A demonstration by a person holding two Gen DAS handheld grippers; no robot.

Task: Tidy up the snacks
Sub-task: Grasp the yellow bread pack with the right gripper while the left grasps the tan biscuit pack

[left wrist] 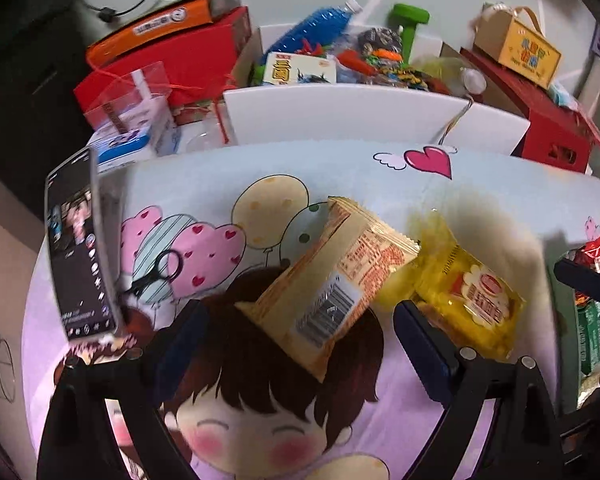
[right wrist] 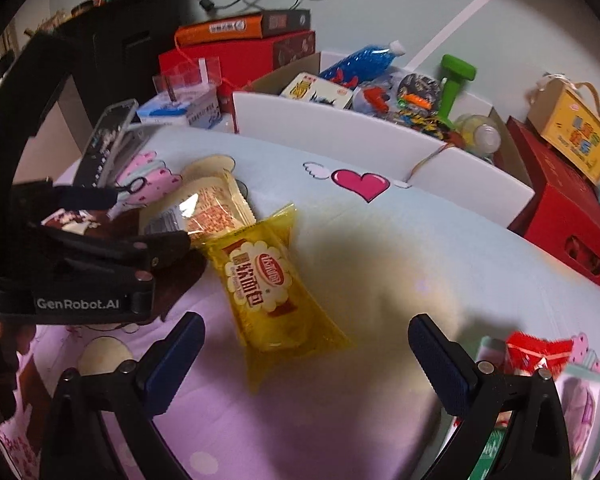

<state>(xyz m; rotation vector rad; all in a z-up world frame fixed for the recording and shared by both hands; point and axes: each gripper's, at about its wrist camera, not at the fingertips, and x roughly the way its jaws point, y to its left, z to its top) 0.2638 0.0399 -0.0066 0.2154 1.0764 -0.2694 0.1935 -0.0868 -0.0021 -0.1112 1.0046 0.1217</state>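
The cream packet (left wrist: 332, 280) lay between the spread left gripper (left wrist: 296, 344), slanting toward the yellow packet (right wrist: 272, 276), itself ahead of the spread, empty right gripper (right wrist: 308, 360).

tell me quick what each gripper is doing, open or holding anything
left gripper: open, holding nothing, above the cream snack packet.
right gripper: open, holding nothing, above the yellow bread packet.

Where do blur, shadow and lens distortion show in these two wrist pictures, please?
Left wrist view: the propped phone at the left edge is smeared and the cloth's far edge bows into a curve; a dim shadow lies behind the yellow bread packet. Right wrist view: a broad dark shadow falls on the cartoon cloth right of that packet, and glare whitens the beige snack packet.
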